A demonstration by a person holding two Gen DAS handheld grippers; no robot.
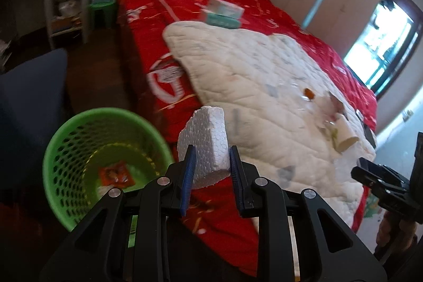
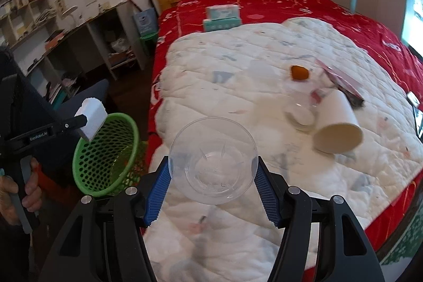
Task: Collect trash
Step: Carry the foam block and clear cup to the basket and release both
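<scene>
Foam chunk [image 1: 205, 147] clamped in left tool [image 1: 211, 171]; right tool [image 2: 212, 184] grips clear cup [image 2: 214, 160].

Red-covered bed [image 2: 330, 7] carries a white quilt [image 2: 238, 75]; on the quilt lie a tipped paper cup [image 2: 338, 128], an orange bit [image 2: 299, 72], perhaps a wrapper [image 2: 341, 82]; teal box [image 2: 222, 17] behind.

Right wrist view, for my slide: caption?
Right hand-held gripper grips clear plastic cup above quilt.

White foam chunk [image 1: 205, 147] (clamped) beside green basket [image 1: 79, 139].
</scene>
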